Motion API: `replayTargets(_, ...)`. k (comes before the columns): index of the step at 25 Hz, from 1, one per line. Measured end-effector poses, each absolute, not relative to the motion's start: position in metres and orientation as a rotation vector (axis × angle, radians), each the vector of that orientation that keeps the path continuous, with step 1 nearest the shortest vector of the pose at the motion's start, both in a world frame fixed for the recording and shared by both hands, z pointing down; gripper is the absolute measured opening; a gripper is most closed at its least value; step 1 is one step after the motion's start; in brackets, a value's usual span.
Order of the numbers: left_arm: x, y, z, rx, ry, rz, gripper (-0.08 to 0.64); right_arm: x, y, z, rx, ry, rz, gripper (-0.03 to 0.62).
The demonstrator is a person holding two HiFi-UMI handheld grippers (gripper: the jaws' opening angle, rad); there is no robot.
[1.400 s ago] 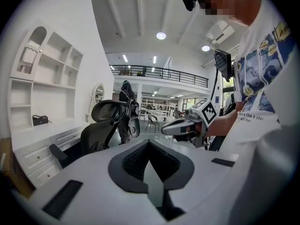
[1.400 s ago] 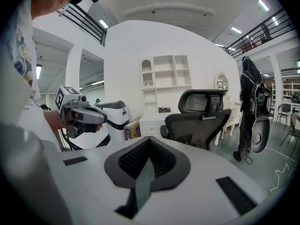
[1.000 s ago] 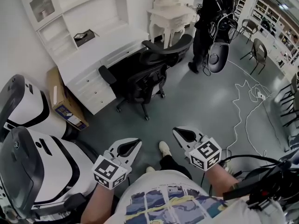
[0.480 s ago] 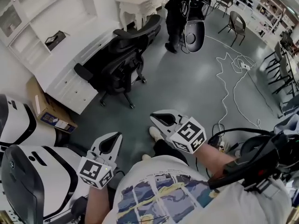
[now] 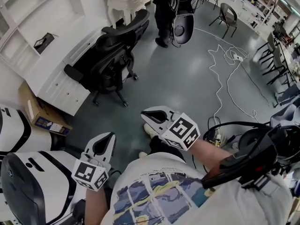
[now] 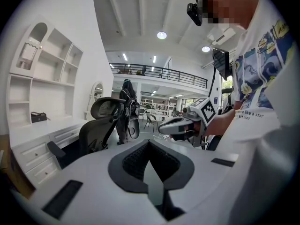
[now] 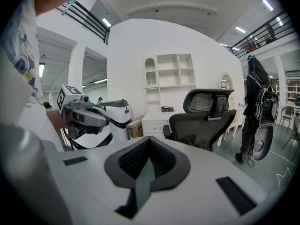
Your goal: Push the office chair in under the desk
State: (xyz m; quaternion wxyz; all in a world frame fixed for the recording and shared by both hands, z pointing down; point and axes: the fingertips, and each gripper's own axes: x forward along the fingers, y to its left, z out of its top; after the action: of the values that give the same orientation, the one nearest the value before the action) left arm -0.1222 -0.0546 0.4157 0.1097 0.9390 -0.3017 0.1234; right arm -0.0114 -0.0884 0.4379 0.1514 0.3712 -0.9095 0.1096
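A black office chair (image 5: 114, 55) stands on the grey floor at the white desk (image 5: 55, 74), its mesh back turned towards me. Both grippers are held low in front of my body, well short of the chair. My left gripper (image 5: 105, 141) is shut with nothing in it, and so is my right gripper (image 5: 149, 116). Over the shut left gripper (image 6: 149, 145), the left gripper view shows the chair (image 6: 100, 130) and the right gripper (image 6: 180, 124). Beyond the shut right gripper (image 7: 149, 144), the right gripper view shows the chair (image 7: 205, 118), the desk (image 7: 153, 119) and the left gripper (image 7: 84, 116).
A person in black (image 5: 164, 11) stands beyond the chair with a dark bag. White machines (image 5: 28, 182) crowd the left, with a cardboard box (image 5: 40, 116) beside the desk. A white cable (image 5: 220, 74) snakes over the floor and spare chairs (image 5: 227, 15) stand at the far right.
The head view has swung, so the chair and desk now sit further left in the picture. My right gripper appears higher and more to the left. Both grippers stay shut.
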Motion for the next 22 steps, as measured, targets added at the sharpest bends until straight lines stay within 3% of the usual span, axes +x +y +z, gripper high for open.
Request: replayTargets(22,-0.1199,-0.061,0.4251,2.734,-0.871,0.393,0.014,-0.0165,-0.0982,0.4421,1.036,-2.617,0.33,0.025)
